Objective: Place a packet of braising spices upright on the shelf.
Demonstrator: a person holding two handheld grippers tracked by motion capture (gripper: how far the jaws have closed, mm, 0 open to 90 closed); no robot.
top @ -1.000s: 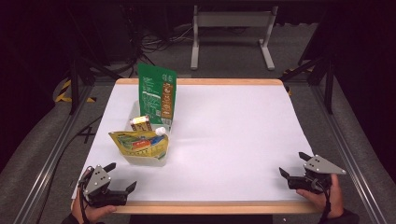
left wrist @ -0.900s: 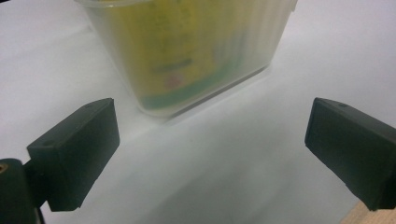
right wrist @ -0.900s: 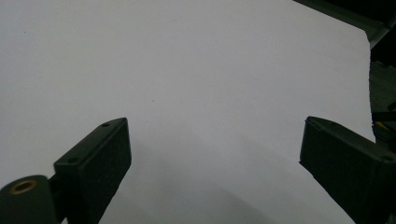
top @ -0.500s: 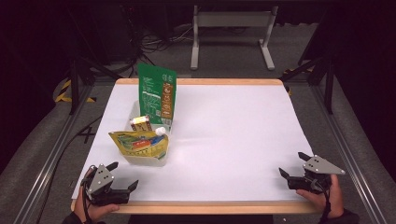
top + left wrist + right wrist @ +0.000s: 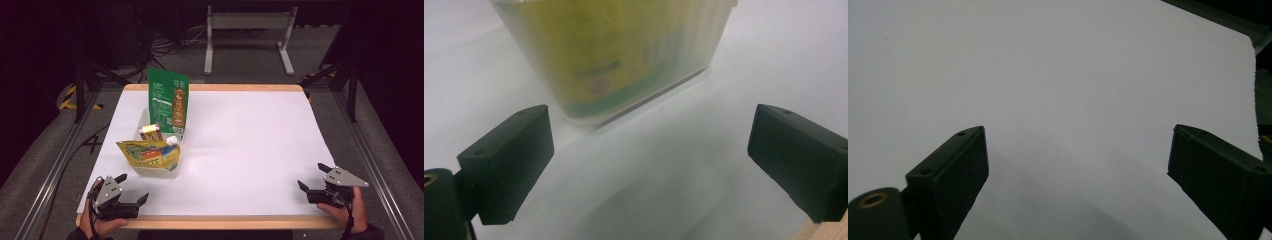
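While both grippers rest at the near edge of the white worktop with fingers apart and empty, the left gripper faces the translucent plastic tub of yellow packets just beyond it, seemingly readied to reach in, the right gripper idle.

So the tub is sitting on the desk toward its left edge, nearer the front than the back. A pouch is standing inside it, small bottle tucked in behind. A tall bag is standing right behind the tub. Left hand-held gripper is resting at the front-left corner, right hand-held gripper at the front-right corner.
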